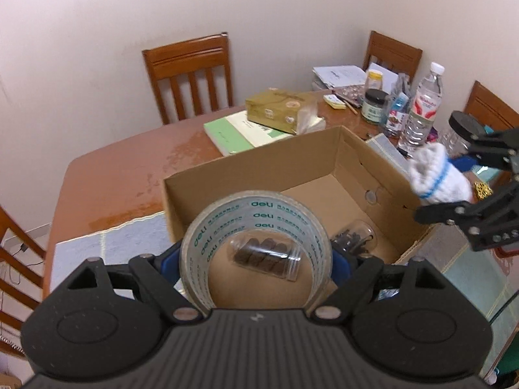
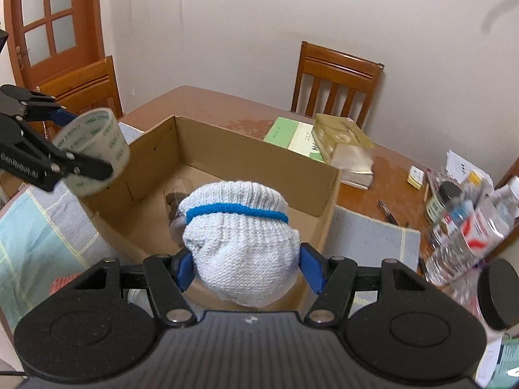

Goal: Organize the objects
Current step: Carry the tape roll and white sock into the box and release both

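Observation:
My left gripper (image 1: pixel 256 256) is shut on a clear tape roll (image 1: pixel 256 217) printed "deli" and holds it over the near edge of an open cardboard box (image 1: pixel 259 162). In the right wrist view the tape roll (image 2: pixel 94 149) and left gripper (image 2: pixel 87 152) hang above the box's left wall. My right gripper (image 2: pixel 246 262) is shut on a rolled white knit glove with a blue band (image 2: pixel 240 223), above the box (image 2: pixel 259 159) near its front wall. The glove (image 1: pixel 438 175) also shows at the box's right side. Inside the box lie a clear packet of dark pieces (image 1: pixel 266 253) and a clear jar (image 1: pixel 353 236).
The box stands on a brown table (image 1: pixel 123 168) with pale placemats (image 1: pixel 107 243). Behind it lie a green notebook (image 1: pixel 233 133) and a gold box (image 1: pixel 279 107). Water bottles (image 1: pixel 425 103), jars and papers crowd the right end. Wooden chairs (image 1: pixel 191 74) stand around.

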`<state>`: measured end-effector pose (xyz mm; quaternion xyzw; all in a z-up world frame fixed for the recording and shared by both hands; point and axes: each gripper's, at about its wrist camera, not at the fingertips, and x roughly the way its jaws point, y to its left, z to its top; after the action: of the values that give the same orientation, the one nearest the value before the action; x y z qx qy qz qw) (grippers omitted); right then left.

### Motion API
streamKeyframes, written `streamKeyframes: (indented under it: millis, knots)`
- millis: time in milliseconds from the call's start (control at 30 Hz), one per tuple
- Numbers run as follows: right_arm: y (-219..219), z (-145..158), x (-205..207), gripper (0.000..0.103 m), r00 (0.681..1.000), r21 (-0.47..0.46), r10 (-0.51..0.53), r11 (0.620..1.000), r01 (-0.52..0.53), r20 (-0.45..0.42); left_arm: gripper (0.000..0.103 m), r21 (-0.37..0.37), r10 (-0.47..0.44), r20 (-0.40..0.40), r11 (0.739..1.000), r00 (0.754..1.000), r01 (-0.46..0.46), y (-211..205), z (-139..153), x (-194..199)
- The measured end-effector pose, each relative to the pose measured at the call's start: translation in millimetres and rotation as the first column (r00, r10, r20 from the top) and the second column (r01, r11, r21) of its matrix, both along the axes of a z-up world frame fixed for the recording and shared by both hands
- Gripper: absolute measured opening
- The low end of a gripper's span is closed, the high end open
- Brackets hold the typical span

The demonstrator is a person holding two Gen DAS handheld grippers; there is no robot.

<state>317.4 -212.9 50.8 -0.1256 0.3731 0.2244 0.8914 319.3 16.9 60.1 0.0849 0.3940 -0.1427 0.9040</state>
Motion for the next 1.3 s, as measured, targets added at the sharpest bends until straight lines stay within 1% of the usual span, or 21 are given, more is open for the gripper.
streamKeyframes:
  millis: [100, 200, 433, 500, 533, 567, 633, 733, 800, 833, 867, 1000, 1067, 1133, 1200, 1300]
  knots:
    - [9, -6, 17, 0.069, 1.0, -0.025, 0.005, 1.0, -0.005, -0.015, 0.085, 0.004, -0.004, -0.018, 1.0, 1.0, 0.004, -6, -9, 3]
    - [17, -15, 36, 0.069, 0.999, -0.053, 0.001, 0.999, -0.003, -0.033, 0.085, 0.005, 0.011, -0.042, 1.0, 0.999, -0.011, -6, -18, 8]
    - [32, -44, 76, 0.069, 0.994, -0.094, -0.029, 0.995, 0.019, -0.108, 0.085, 0.03, 0.025, -0.085, 0.999, 0.996, -0.023, -9, -37, 16]
    - [36, -53, 83, 0.072, 0.99, -0.112, -0.043, 0.993, 0.028, -0.134, 0.085, 0.031, 0.029, -0.098, 0.999, 0.995, -0.026, -9, -42, 17]
    - [37, -56, 85, 0.078, 0.989, -0.111, -0.045, 0.993, 0.029, -0.14, 0.085, 0.034, 0.031, -0.101, 0.999, 0.994, -0.028, -9, -44, 18]
    - [38, -58, 86, 0.091, 0.989, -0.103, -0.047, 0.994, 0.033, -0.141, 0.085, 0.038, 0.034, -0.102, 0.999, 0.994, -0.031, -9, -45, 18]
    - [38, -59, 86, 0.103, 0.989, -0.086, -0.062, 0.995, 0.051, -0.131, 0.085, 0.041, 0.043, -0.105, 0.998, 0.994, -0.039, -7, -47, 19]
    - [37, -55, 84, 0.103, 0.991, -0.052, -0.052, 0.998, 0.045, -0.126, 0.085, 0.045, 0.059, -0.109, 0.998, 0.992, -0.054, -6, -50, 22]
    - [37, -52, 82, 0.103, 0.991, -0.049, -0.06, 0.997, 0.055, -0.119, 0.086, 0.053, 0.072, -0.108, 0.996, 0.992, -0.066, -4, -52, 24]
    - [37, -51, 79, 0.103, 0.991, -0.046, -0.06, 0.997, 0.055, -0.119, 0.09, 0.057, 0.079, -0.104, 0.996, 0.991, -0.074, -4, -52, 25]
    - [36, -49, 77, 0.103, 0.991, -0.041, -0.059, 0.998, 0.055, -0.12, 0.092, 0.061, 0.086, -0.097, 0.995, 0.992, -0.08, -3, -52, 25]
    - [31, -41, 66, 0.103, 0.991, -0.02, -0.065, 0.998, 0.063, -0.118, 0.093, 0.07, 0.084, -0.072, 0.994, 0.994, -0.079, -4, -46, 23]
    - [28, -37, 57, 0.103, 0.991, -0.018, -0.084, 0.996, 0.083, -0.108, 0.093, 0.08, 0.083, -0.059, 0.994, 0.995, -0.078, -6, -43, 19]
    - [26, -34, 49, 0.103, 0.989, -0.025, -0.109, 0.994, 0.107, -0.096, 0.094, 0.074, 0.071, -0.048, 0.995, 0.996, -0.067, -5, -39, 13]
    - [23, -30, 38, 0.103, 0.987, -0.024, -0.136, 0.991, 0.134, -0.09, 0.098, 0.068, 0.063, -0.037, 0.996, 0.997, -0.061, -5, -34, 5]
    - [18, -27, 21, 0.103, 0.982, -0.023, -0.168, 0.986, 0.166, -0.089, 0.099, 0.066, 0.054, -0.018, 0.996, 0.998, -0.053, -4, -29, -9]
